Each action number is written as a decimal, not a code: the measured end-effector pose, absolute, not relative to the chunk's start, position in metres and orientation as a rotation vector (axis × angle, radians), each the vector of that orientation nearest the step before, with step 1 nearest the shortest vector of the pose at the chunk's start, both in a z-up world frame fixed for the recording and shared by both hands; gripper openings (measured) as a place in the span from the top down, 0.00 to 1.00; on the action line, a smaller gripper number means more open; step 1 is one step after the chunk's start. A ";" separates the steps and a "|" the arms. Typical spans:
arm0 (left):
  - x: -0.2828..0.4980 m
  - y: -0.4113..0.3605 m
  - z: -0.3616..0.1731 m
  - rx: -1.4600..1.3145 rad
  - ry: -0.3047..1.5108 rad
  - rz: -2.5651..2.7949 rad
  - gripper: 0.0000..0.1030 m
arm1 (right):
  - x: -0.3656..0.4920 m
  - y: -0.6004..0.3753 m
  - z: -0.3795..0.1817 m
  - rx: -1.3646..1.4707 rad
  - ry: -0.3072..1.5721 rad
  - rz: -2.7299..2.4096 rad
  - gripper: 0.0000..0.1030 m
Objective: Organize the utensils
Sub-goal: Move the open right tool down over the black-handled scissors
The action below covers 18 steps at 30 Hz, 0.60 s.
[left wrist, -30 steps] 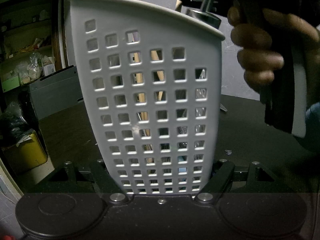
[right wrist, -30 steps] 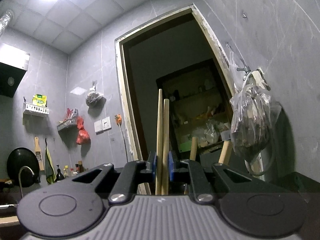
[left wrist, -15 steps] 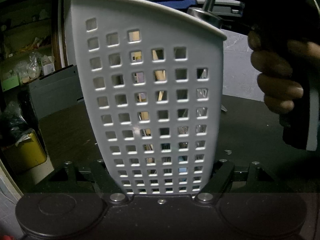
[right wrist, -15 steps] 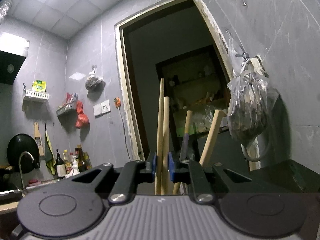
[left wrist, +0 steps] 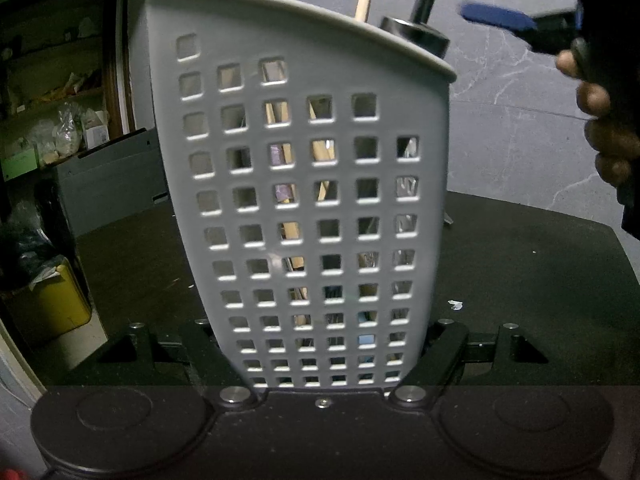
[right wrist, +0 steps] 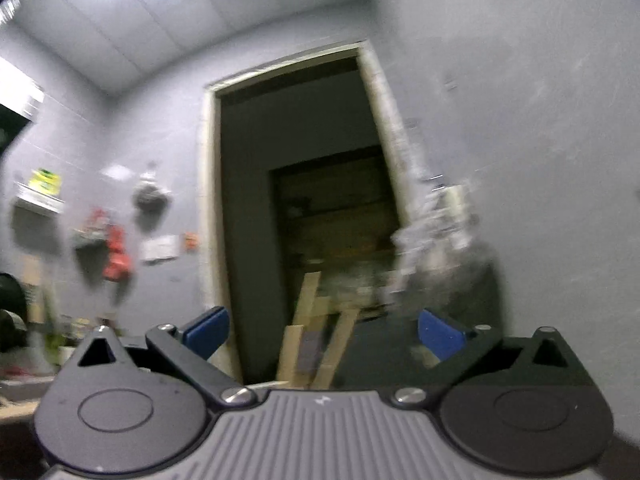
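A grey perforated utensil holder [left wrist: 312, 208] stands upright on the dark table, filling the left wrist view. My left gripper [left wrist: 324, 356] is shut on its lower part, one finger on each side. Wooden chopsticks [left wrist: 364, 0] and a black metal handle [left wrist: 424, 12] stick out of its top. My right gripper [right wrist: 324, 332] is open and empty, its blue pads [right wrist: 208, 330] wide apart. It is above the holder, with the wooden chopstick tops [right wrist: 308, 328] below between the fingers. It also shows at the upper right in the left wrist view [left wrist: 504, 20], held by a hand.
The dark table [left wrist: 540, 272] extends right of the holder. A grey box [left wrist: 108, 184] and a yellow bin [left wrist: 52, 300] lie left. A doorway [right wrist: 304, 208], a hanging plastic bag [right wrist: 436, 232] and wall shelves [right wrist: 40, 200] show in the blurred right wrist view.
My right gripper has opened and let go of the two chopsticks, which now stand in the holder. It has moved up and right, away from the holder. The left gripper has not moved.
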<state>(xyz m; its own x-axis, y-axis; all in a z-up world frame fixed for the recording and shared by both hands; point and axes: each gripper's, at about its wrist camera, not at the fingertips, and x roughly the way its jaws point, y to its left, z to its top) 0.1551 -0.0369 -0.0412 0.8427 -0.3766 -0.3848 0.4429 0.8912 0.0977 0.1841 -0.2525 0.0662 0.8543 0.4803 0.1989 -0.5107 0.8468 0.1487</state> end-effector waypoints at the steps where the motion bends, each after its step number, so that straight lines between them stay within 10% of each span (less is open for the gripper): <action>1: 0.155 -0.036 -0.041 0.186 0.367 -0.435 0.25 | 0.182 -0.257 0.066 0.182 -0.155 0.461 0.00; 18: 0.154 -0.035 -0.041 0.187 0.367 -0.433 0.25 | 0.300 -0.290 -0.009 -0.003 0.537 -0.019 0.00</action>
